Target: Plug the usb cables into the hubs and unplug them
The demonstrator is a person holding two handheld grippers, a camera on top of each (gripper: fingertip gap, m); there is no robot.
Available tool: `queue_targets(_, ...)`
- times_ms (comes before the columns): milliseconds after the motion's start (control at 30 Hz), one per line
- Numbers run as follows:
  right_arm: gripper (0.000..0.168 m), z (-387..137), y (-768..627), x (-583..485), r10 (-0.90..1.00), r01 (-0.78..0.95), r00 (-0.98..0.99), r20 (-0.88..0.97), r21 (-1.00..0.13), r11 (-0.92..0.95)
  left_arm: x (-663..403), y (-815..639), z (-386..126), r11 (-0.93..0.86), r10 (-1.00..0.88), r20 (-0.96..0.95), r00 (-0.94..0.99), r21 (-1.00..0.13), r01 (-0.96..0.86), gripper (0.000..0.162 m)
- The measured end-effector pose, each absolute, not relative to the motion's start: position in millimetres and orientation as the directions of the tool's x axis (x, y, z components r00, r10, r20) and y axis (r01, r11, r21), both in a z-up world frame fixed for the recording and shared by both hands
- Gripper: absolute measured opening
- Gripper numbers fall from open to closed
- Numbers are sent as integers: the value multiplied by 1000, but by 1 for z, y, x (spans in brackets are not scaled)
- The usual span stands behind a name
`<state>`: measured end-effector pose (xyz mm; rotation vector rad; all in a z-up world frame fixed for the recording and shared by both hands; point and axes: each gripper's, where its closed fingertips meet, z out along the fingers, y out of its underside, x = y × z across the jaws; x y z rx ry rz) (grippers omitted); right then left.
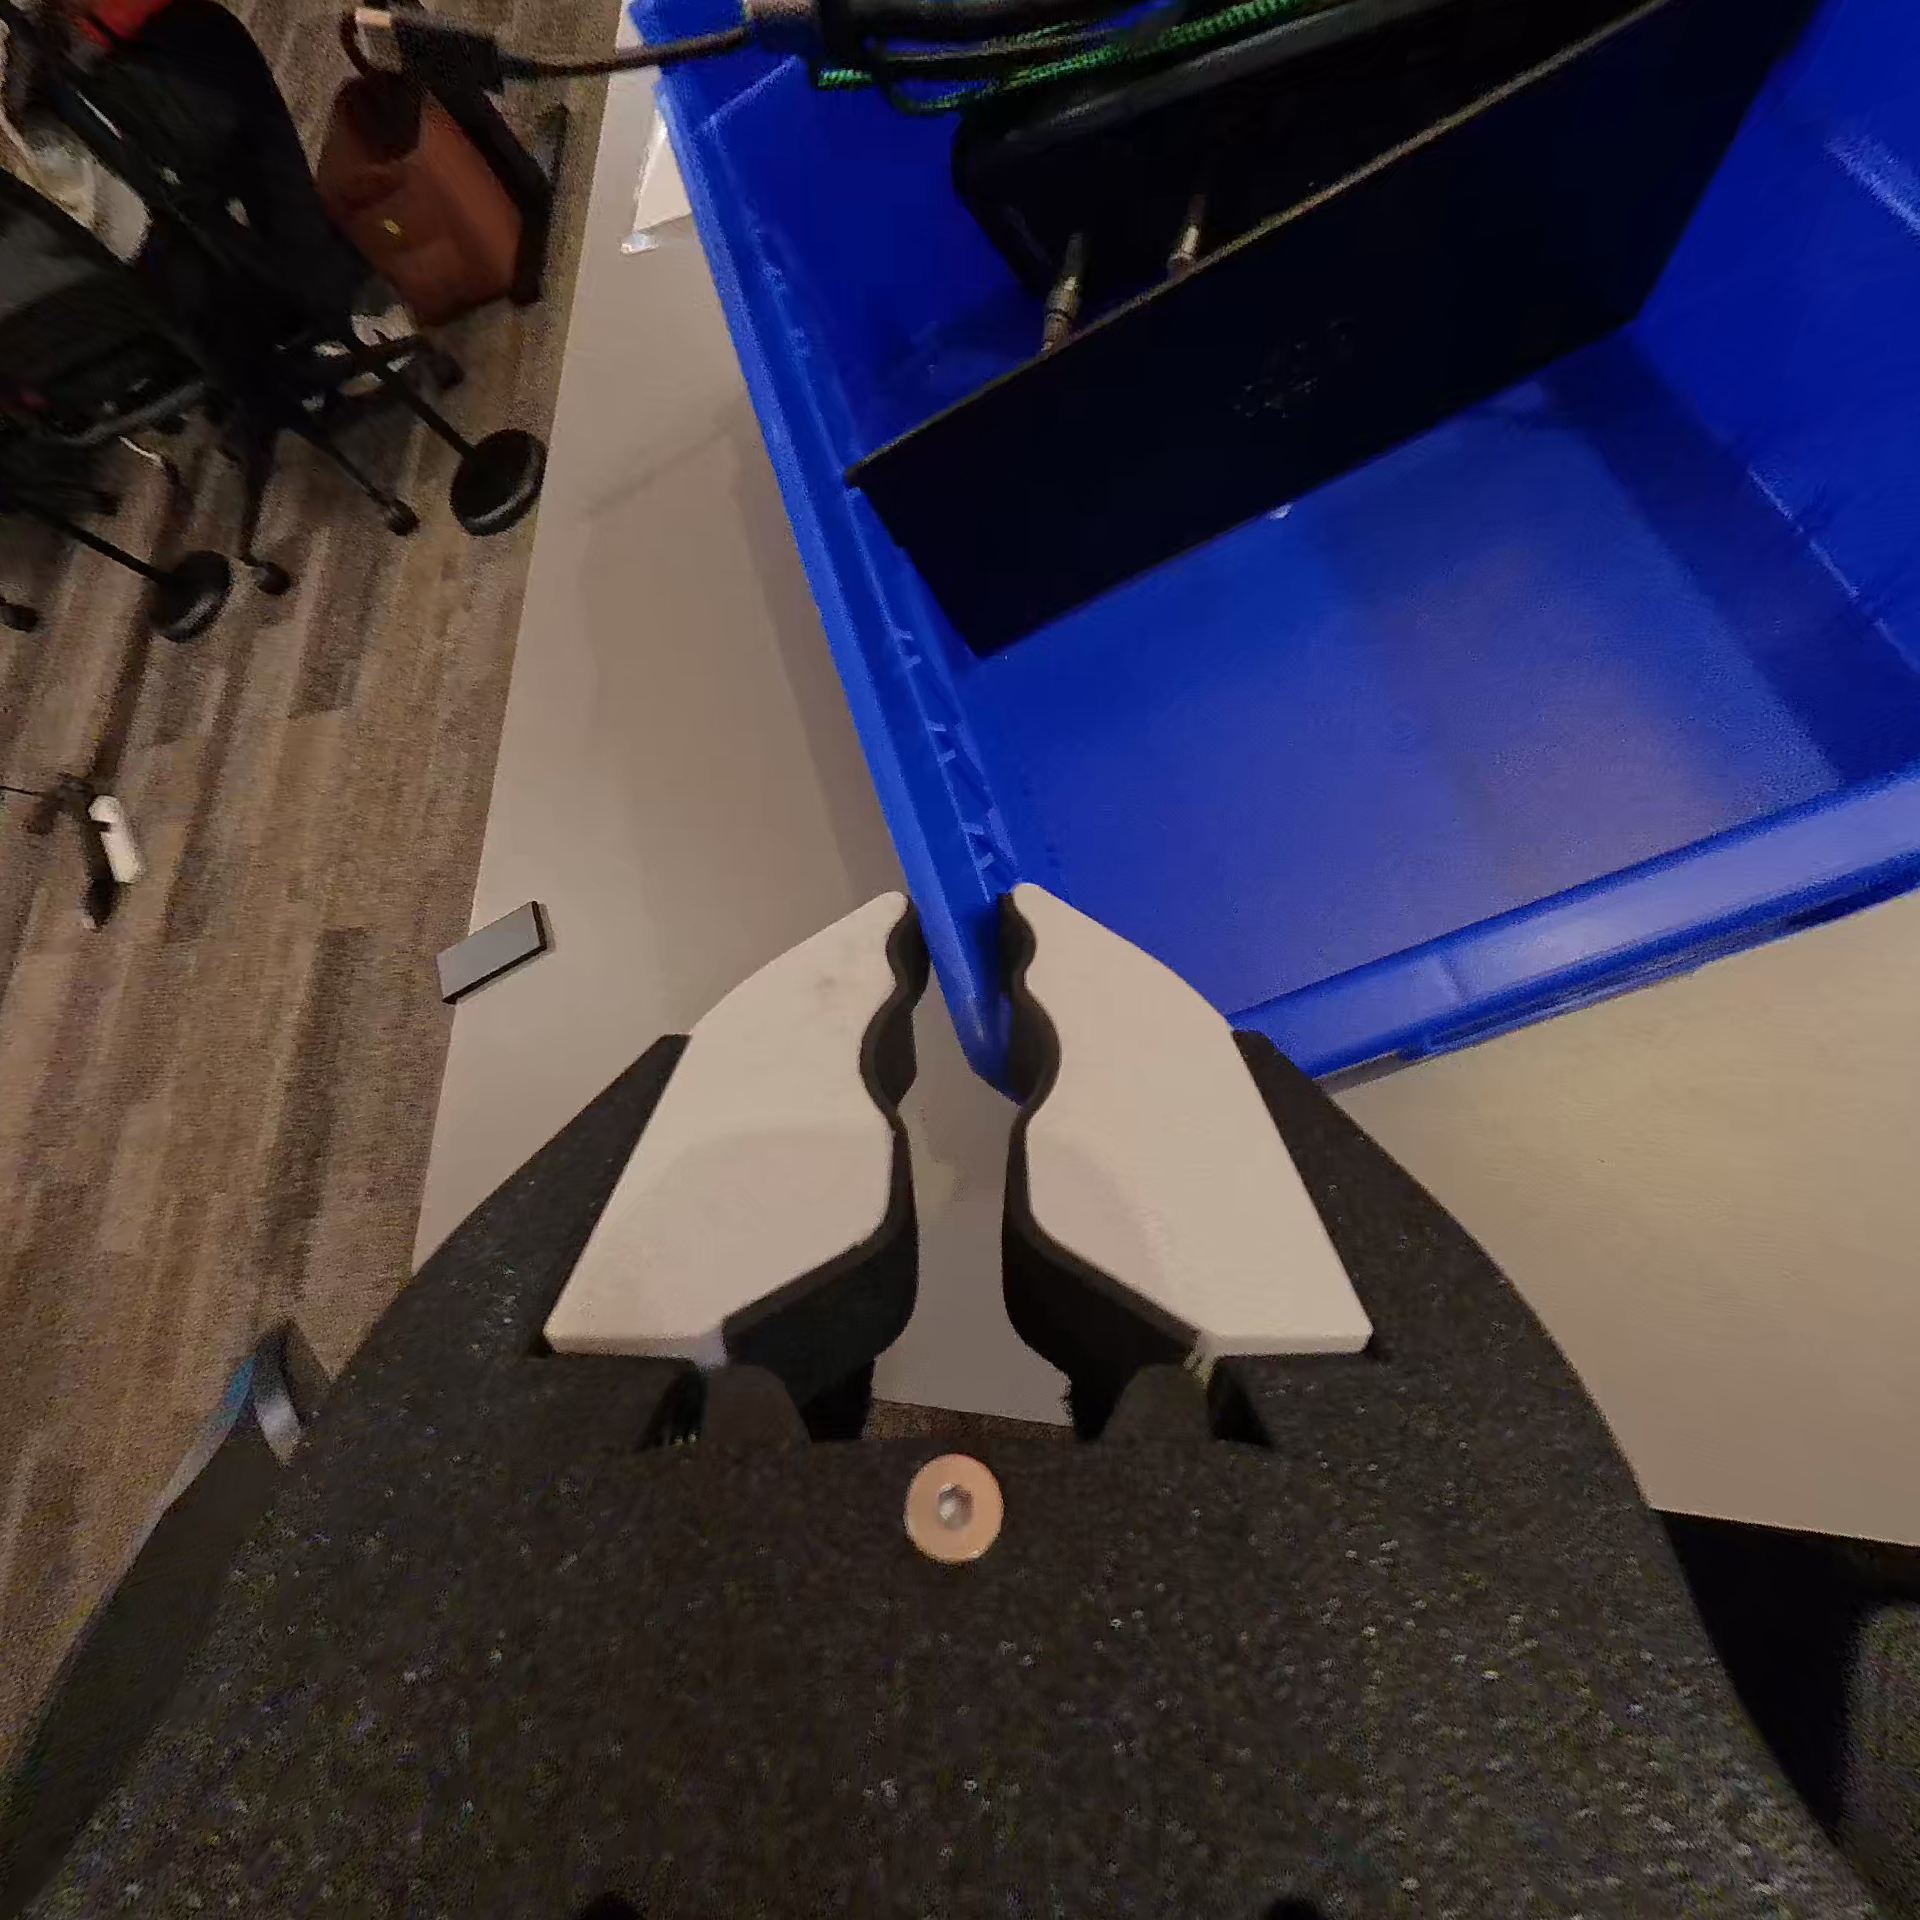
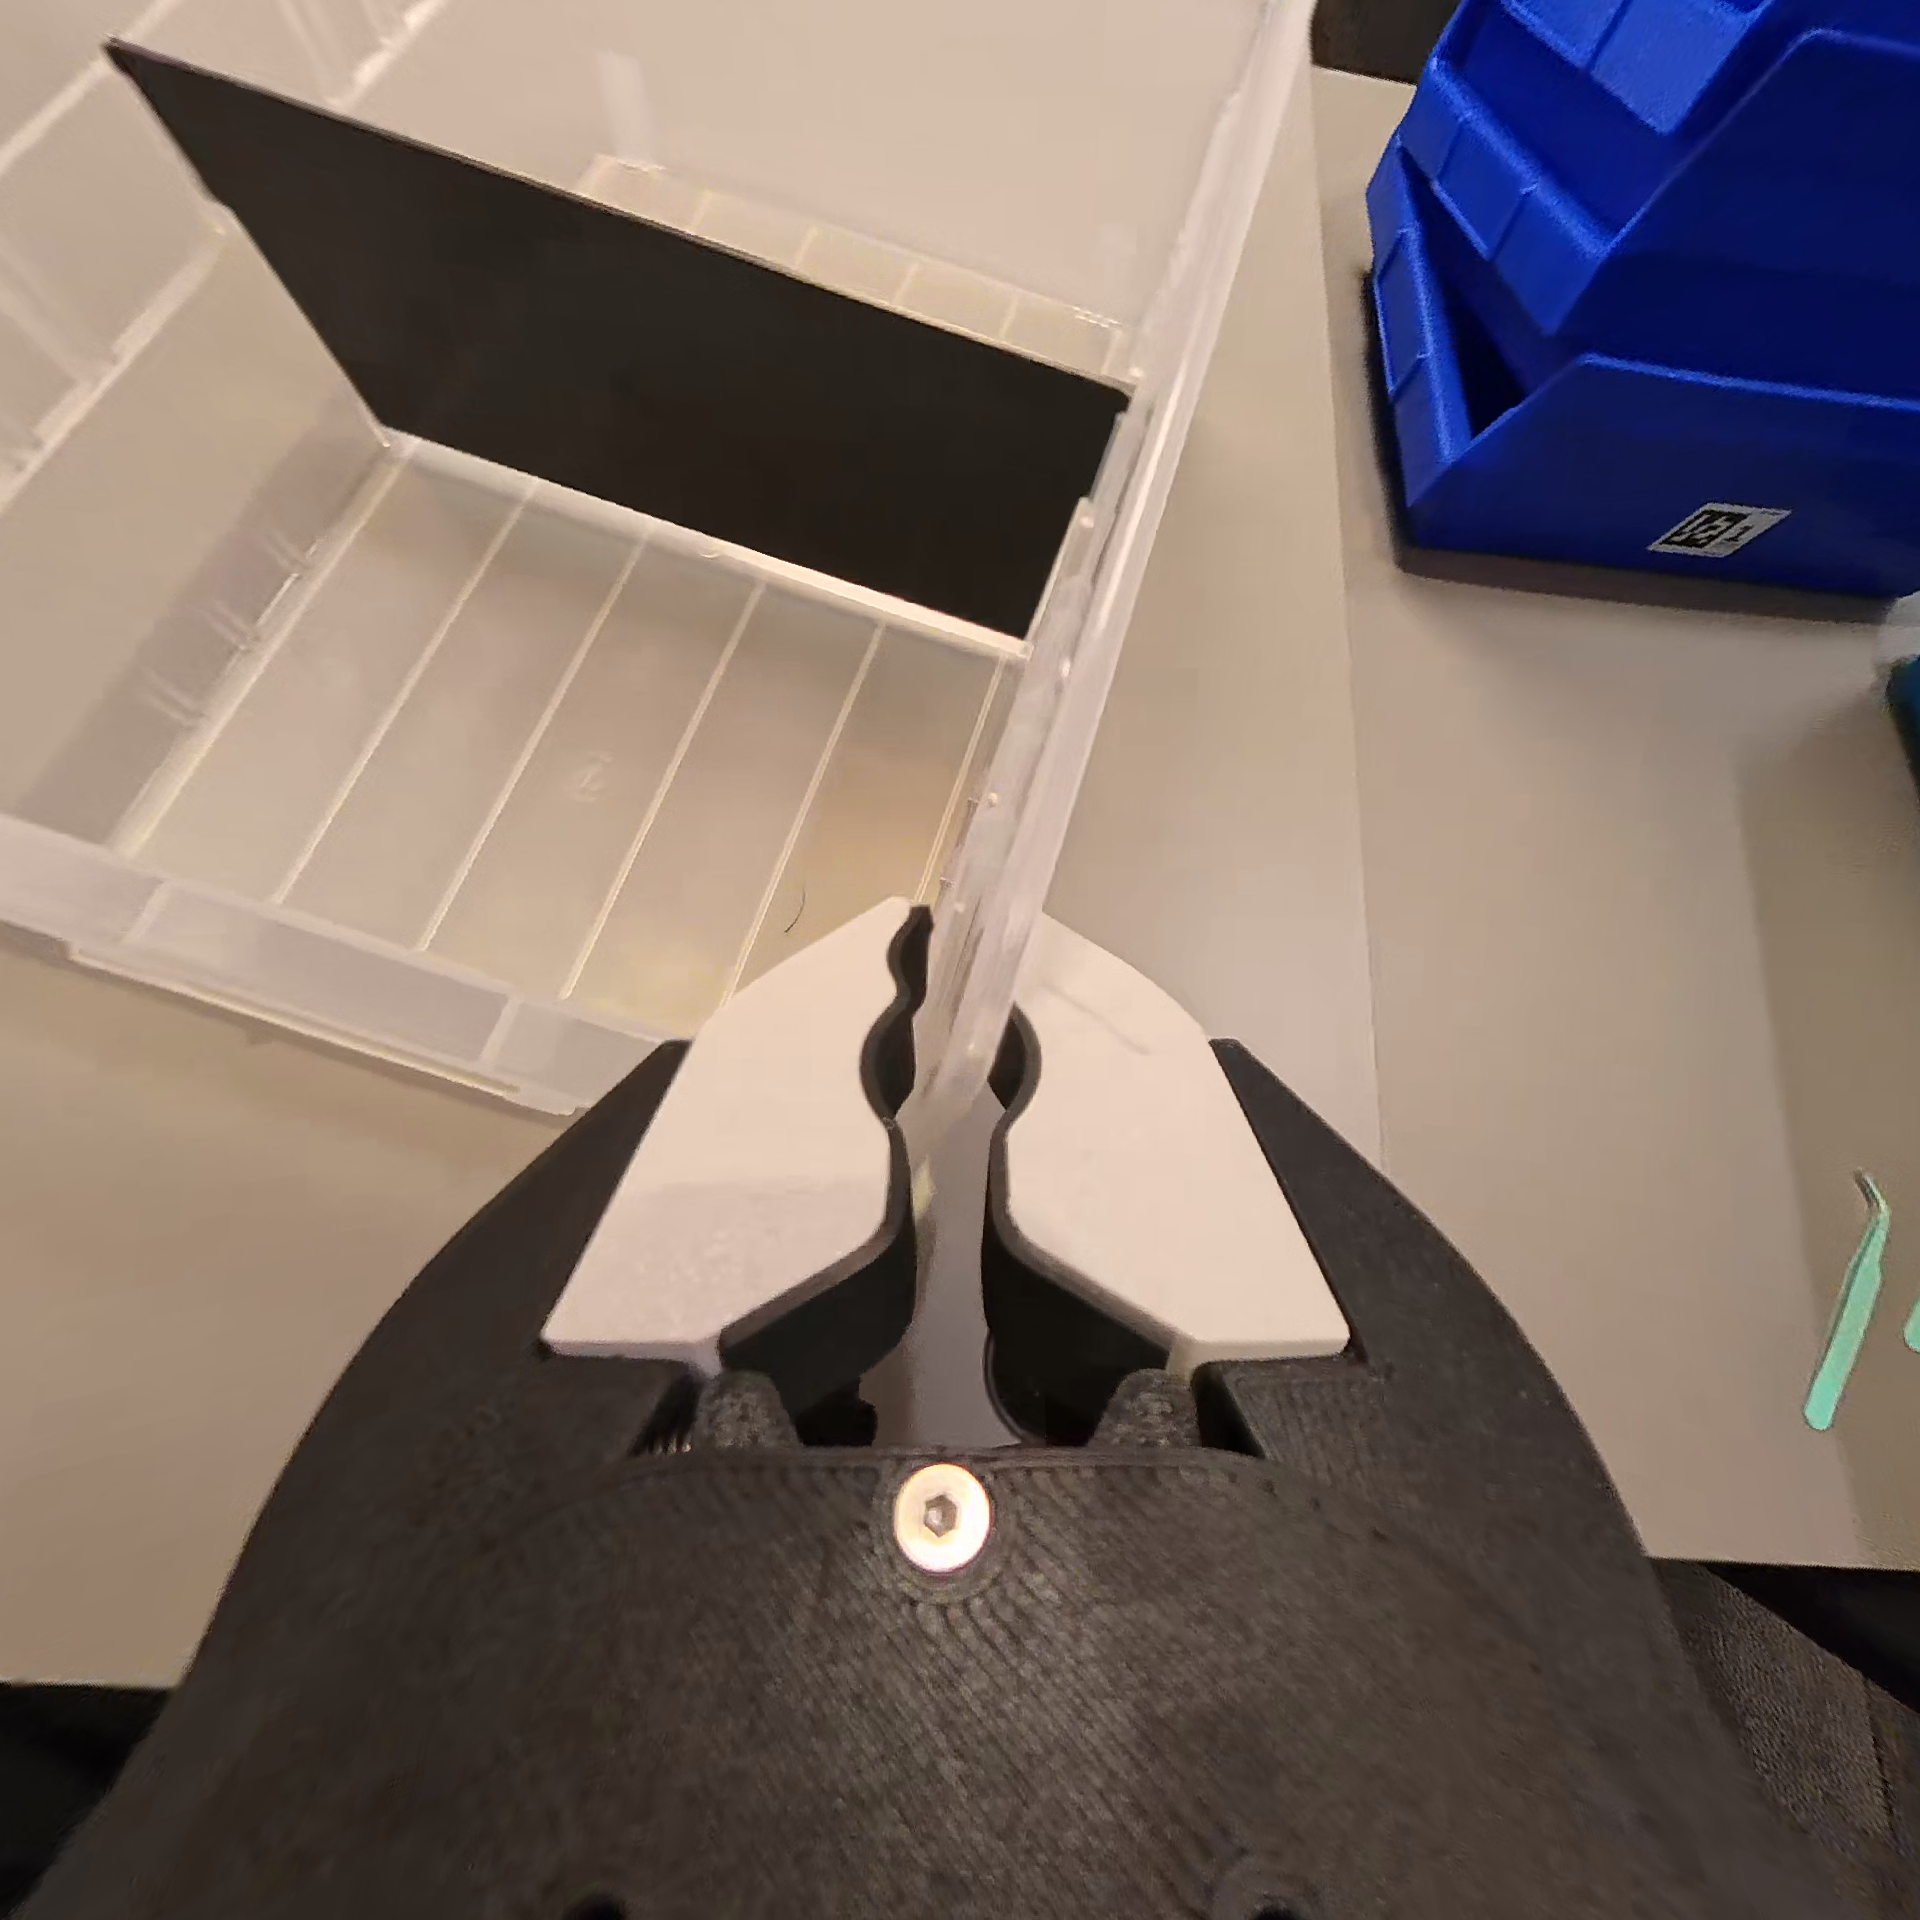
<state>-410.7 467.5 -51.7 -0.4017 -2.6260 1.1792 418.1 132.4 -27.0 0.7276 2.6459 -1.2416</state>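
1. While tilted down over the tabletop (image 1: 644, 727), straddles a corner of the blue bin (image 1: 1558, 935) with the left gripper (image 1: 961, 914): jaws pinched together on the wall, one finger outside, one inside.
2. Splits the blue bin in two with a black divider (image 1: 1247, 436) standing upright across it.
3. Keeps the usb cables (image 1: 1039, 62) in the far compartment behind that divider, a tangle of black and green-braided cord, with two metal plugs poking down near the divider.
4. Trails one dark cable (image 1: 540, 57) out over the far rim, off past the tabletop edge, plug end in the air.
5. Catches a small grey block (image 1: 494, 951) lying at the tabletop edge, and office chairs (image 1: 208, 364) on the carpeted floor (image 1: 208, 1039) beyond.
6. Over on the right wrist view, bites onto the side wall of a clear bin (image 2: 312, 966) with the right gripper (image 2: 971, 925): jaws clamped on the transparent wall near its front corner.
7. Shows a dark divider (image 2: 623, 343) upright across the clear bin.
8. Leaves stacked blue bins (image 2: 1662, 312) well apart on the right, teal tweezers (image 2: 1849, 1299) nearer.
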Motion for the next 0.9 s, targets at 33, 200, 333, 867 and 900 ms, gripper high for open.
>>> queue_targets(33, 7, -52, 466, -415, 346, 158, -933, 97, -755, 636, 422, 128, -27, 549, 376, -287, -881, -697, 461, 11)
queue_targets(200, 4, -51, 459, -431, 354, 189, -934, 55, -765, 616, 440, 101, -25, 556, 395, -143, -907, -749, 361, 7)
queue_targets(333, 3, -51, 454, -440, 356, 199, -934, 43, -764, 614, 454, 77, -26, 571, 392, -70, -917, -763, 302, 5)
queue_targets(867, 2, -51, 452, -461, 336, 197, -941, 30, -761, 619, 486, 52, -24, 610, 343, -46, -938, -749, 259, 4)
queue_targets(900, 2, -51, 452, -461, 335, 196, -942, 30, -760, 620, 489, 51, -24, 613, 336, -44, -941, -749, 254, 4)
